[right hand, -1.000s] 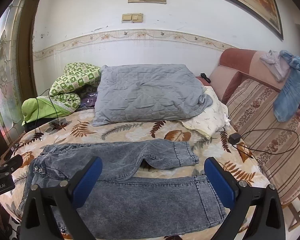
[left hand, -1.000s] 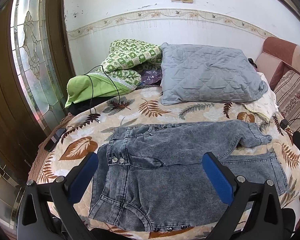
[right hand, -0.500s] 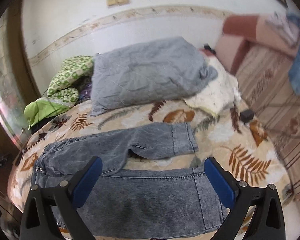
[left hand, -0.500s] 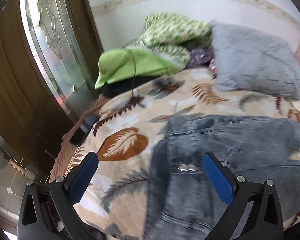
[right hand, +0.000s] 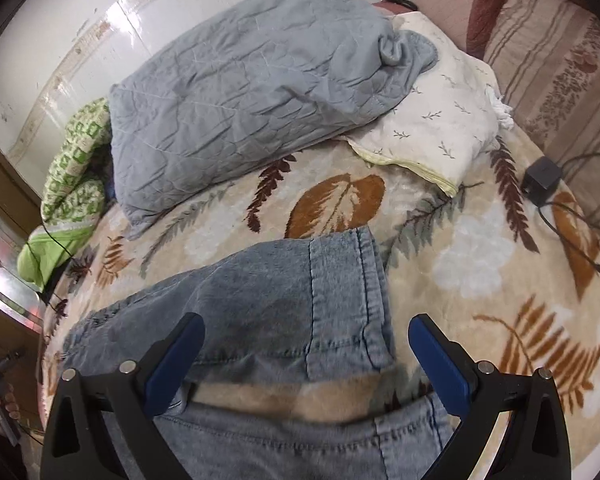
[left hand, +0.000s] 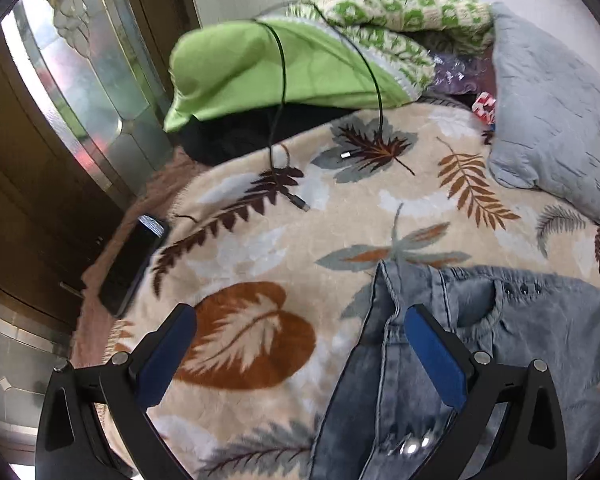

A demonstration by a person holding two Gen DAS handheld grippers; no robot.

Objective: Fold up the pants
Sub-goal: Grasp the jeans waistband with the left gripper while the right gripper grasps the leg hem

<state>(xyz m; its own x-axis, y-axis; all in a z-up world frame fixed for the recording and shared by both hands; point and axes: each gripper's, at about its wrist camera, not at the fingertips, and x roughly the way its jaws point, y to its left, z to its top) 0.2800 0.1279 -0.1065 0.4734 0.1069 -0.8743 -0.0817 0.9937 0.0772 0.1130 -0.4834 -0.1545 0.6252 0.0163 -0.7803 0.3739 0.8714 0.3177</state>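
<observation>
The pants [left hand: 480, 344] lie flat and unfolded on the leaf-print bed cover [left hand: 300, 224], waistband to the left, 2 legs toward the right. The left tool [left hand: 300, 332] hangs wide open over the waistband corner; the right tool [right hand: 306, 340] hangs wide open over the far leg's cuff, and neither holds anything. Likely the reach before the 1st fold; next, each must descend and pinch its edge.

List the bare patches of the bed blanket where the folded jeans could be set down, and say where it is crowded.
Free: blanket between phone, cable ends and jeans waistband; also blanket right of the leg cuff, before the charger. Crowded: the far side, with green bedding, grey quilt and white pillow.
</observation>
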